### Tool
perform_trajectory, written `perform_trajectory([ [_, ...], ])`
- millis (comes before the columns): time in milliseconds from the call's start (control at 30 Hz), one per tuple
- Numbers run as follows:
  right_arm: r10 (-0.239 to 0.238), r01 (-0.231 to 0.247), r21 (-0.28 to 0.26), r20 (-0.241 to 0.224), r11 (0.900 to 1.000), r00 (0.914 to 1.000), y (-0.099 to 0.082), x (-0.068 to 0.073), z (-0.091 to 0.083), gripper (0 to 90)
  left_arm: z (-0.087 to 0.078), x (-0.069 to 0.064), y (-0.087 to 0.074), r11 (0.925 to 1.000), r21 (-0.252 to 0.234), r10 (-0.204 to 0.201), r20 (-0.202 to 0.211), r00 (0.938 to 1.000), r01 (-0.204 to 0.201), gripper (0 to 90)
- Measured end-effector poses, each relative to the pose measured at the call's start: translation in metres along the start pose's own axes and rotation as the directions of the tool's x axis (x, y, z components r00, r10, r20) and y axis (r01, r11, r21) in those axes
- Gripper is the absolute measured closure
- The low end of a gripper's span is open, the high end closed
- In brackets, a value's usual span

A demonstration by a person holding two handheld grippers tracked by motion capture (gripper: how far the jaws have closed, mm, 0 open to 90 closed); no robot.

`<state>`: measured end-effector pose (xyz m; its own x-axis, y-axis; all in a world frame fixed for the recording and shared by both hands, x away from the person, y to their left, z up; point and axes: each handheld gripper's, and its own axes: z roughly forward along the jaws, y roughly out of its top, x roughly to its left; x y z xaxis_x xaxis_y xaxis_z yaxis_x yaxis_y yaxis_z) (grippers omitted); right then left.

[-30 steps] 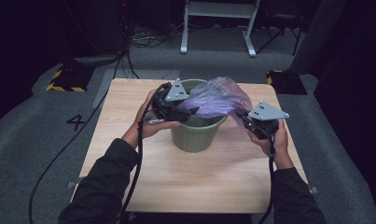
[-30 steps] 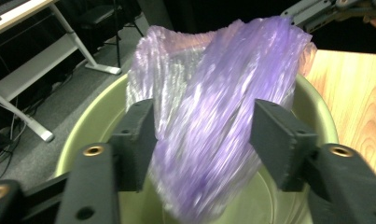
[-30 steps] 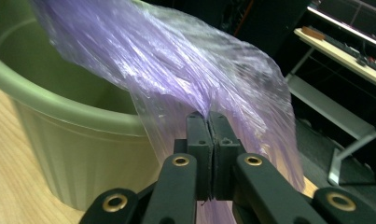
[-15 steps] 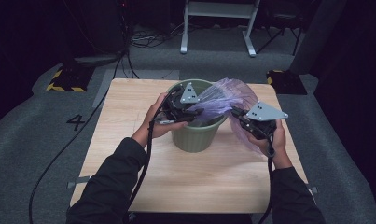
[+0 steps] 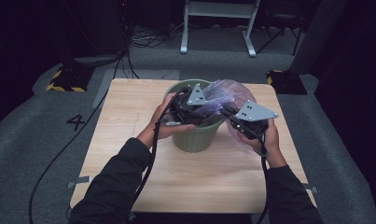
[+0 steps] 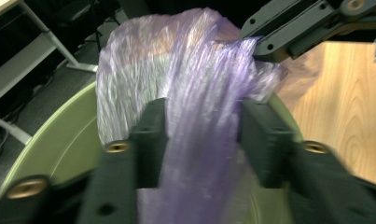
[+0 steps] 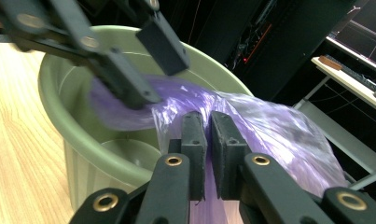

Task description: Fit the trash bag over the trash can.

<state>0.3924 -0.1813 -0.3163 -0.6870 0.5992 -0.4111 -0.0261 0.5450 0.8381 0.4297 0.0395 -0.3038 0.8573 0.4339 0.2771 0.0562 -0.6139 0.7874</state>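
Nearest me, the bare wooden surface [image 5: 195, 182] runs out past my forearms. On it, at mid-depth, the green bin [image 5: 195, 140] stands upright, and the purple plastic bag [image 5: 232, 93] hangs over its right-hand rim, part of it dipping inside and the rest ballooning out to the far right of the bin.

My right gripper [image 7: 208, 128] sits just right of the bin, its jaws drawn almost together and pinching a thin fold of the bag's film; they have just been easing apart a touch, with the film between them. My left gripper [image 6: 204, 135] hovers over the bin's mouth with its jaws half-wide. They have just been closing, and a bunched strand of the bag runs between them and seems to fill the gap; the picture is blurred, so I judge it a loose hold, not a firm one.

I take the job to be lining the bin with the bag. So far the bag is gathered at the rim and partly in. What is left: opening its mouth, stretching it round the whole rim, and pushing the body down inside.
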Motion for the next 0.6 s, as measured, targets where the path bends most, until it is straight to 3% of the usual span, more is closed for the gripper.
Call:
perform_trajectory([
  [100, 0.000, 0.000, -0.005, -0.007, 1.0000, 1.0000, 0.000, 0.001, -0.001, 82.1, 0.002, -0.001, -0.001, 0.9999, 0.005, 0.017, -0.007, 0.9998, -0.017, 75.6],
  [233, 0.009, -0.009, -0.012, -0.009, 0.9999, 0.9999, -0.002, 0.001, -0.003, 78.8, 0.001, 0.001, -0.002, 0.9999, -0.010, 0.011, -0.003, 0.9999, -0.011, 86.3],
  [467, 0.046, -0.047, -0.027, -0.033, 0.9985, 0.9984, -0.010, 0.001, -0.007, 66.8, 0.003, 0.005, -0.007, 1.0000, -0.007, 0.004, -0.011, 0.9999, -0.004, 89.8],
  [600, 0.090, -0.091, -0.012, -0.053, 0.9958, 0.9945, -0.021, 0.002, -0.011, 49.4, 0.004, 0.008, -0.012, 1.0000, 0.005, 0.000, -0.026, 0.9997, 0.000, 89.8],
])
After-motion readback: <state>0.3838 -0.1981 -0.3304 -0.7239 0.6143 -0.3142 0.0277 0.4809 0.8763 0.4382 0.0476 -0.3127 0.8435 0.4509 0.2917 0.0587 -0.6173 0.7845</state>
